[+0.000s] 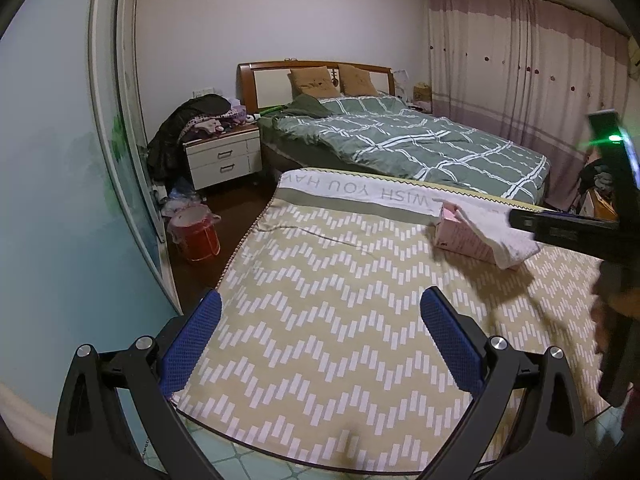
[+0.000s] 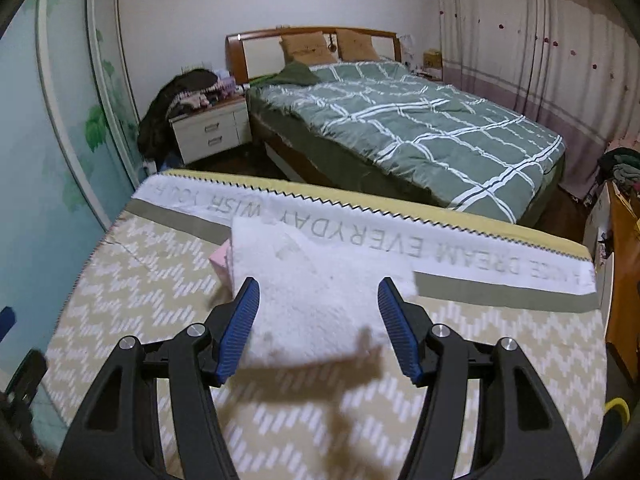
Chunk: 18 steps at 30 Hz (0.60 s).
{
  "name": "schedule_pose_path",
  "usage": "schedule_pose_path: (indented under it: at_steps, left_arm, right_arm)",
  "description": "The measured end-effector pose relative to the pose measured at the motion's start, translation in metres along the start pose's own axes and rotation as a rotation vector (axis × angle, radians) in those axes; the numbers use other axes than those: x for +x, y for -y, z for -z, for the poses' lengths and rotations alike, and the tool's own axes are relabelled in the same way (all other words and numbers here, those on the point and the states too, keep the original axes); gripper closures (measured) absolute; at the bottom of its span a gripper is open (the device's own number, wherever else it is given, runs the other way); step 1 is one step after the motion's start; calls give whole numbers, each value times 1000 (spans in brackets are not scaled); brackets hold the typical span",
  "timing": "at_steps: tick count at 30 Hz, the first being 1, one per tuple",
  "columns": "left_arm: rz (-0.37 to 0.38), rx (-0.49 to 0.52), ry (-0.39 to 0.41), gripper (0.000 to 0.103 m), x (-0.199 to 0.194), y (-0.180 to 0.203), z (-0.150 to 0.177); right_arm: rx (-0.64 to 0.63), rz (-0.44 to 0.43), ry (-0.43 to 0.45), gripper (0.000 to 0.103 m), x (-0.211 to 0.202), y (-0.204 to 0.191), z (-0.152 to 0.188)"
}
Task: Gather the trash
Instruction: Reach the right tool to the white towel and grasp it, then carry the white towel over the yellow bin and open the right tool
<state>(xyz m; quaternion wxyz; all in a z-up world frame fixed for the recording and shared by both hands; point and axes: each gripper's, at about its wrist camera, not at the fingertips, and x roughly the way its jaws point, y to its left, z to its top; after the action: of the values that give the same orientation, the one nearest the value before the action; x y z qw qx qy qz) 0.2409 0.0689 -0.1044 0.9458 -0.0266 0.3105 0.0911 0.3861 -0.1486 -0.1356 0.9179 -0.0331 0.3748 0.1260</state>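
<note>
A white tissue (image 2: 316, 288) lies draped over a pink box (image 2: 222, 260) on the patterned table cloth (image 2: 500, 344). My right gripper (image 2: 318, 312) is open, its blue fingers on either side of the tissue's near part, just above it. In the left wrist view the tissue (image 1: 500, 236) and pink box (image 1: 460, 236) sit at the right, with the right gripper's black body (image 1: 568, 228) over them. My left gripper (image 1: 320, 344) is open and empty above the cloth's near left part.
A red bin with a plastic liner (image 1: 196, 232) stands on the floor left of the table. A bed with a green checked quilt (image 1: 400, 140) lies beyond, a nightstand (image 1: 224, 160) piled with clothes beside it. Curtains (image 1: 520, 72) at the right.
</note>
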Motion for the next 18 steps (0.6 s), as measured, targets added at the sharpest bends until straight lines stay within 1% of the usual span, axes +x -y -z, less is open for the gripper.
schedule_pose_path:
  at_steps: [5, 8, 13, 18]
  left_arm:
    - [15, 11, -15, 5, 2, 5, 2]
    - [23, 13, -18, 5, 3, 8, 3]
    - [29, 14, -20, 5, 2, 9, 4]
    - [31, 16, -22, 5, 1, 10, 5]
  right_arm:
    - [-11, 15, -43, 45, 20, -1, 2]
    - [-12, 14, -43, 45, 25, -2, 2]
    - [-26, 10, -45, 54, 27, -8, 2]
    - [-28, -21, -60, 80, 25, -14, 2]
